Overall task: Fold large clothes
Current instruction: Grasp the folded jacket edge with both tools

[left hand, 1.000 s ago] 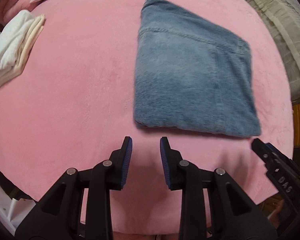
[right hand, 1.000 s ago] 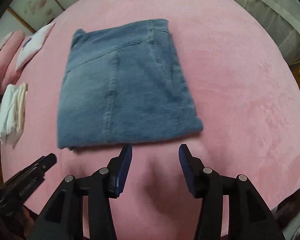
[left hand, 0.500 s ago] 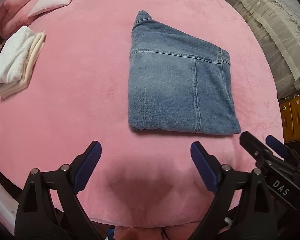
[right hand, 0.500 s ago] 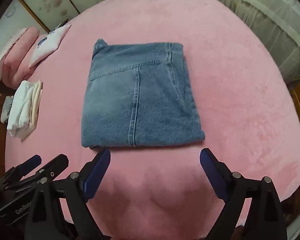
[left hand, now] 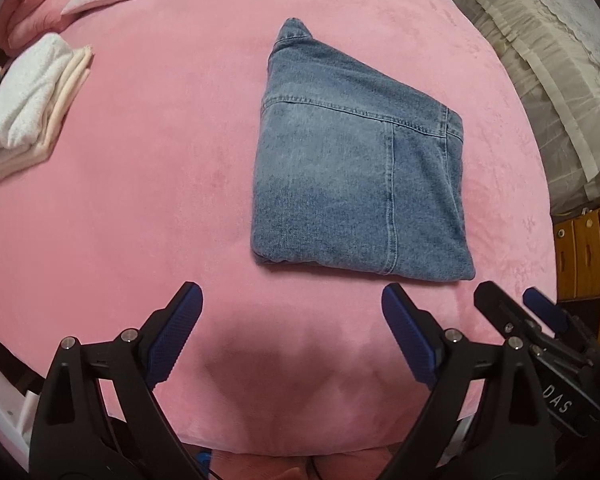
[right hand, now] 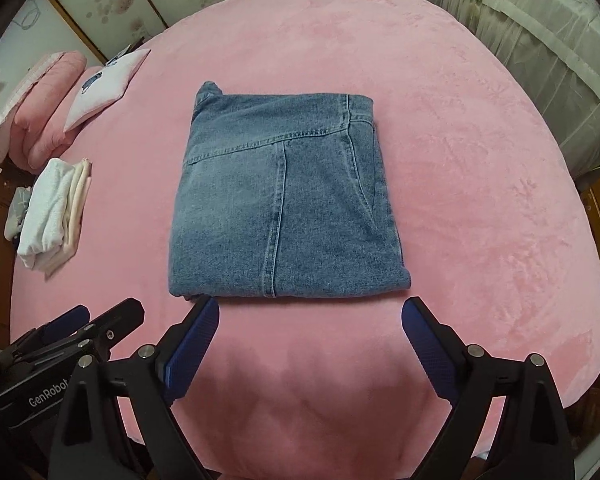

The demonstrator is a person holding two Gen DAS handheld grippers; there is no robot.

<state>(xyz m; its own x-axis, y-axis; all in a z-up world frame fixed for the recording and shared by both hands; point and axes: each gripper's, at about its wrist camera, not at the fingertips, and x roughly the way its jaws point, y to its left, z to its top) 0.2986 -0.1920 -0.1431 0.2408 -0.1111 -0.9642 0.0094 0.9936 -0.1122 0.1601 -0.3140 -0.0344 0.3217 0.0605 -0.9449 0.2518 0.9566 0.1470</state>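
Observation:
Blue jeans (left hand: pixel 360 184) lie folded into a compact rectangle on the pink bed cover (left hand: pixel 140 200); they also show in the right wrist view (right hand: pixel 284 208). My left gripper (left hand: pixel 292 312) is open and empty, held above the cover just short of the jeans' near edge. My right gripper (right hand: pixel 310 328) is open and empty too, close in front of the near folded edge. Each gripper shows at the edge of the other's view: the right gripper (left hand: pixel 540 332) and the left gripper (right hand: pixel 72 332).
A stack of folded white and cream clothes (left hand: pixel 32 100) lies at the left of the bed (right hand: pixel 56 216). Pink pillows (right hand: pixel 40 108) and a white cushion (right hand: pixel 104 84) lie at the far left. A beige bed skirt (left hand: pixel 540 80) and wooden drawers (left hand: pixel 588 248) stand to the right.
Both grippers have opened wide from a narrow gap and drawn back and up from the jeans. The folded jeans have not moved.

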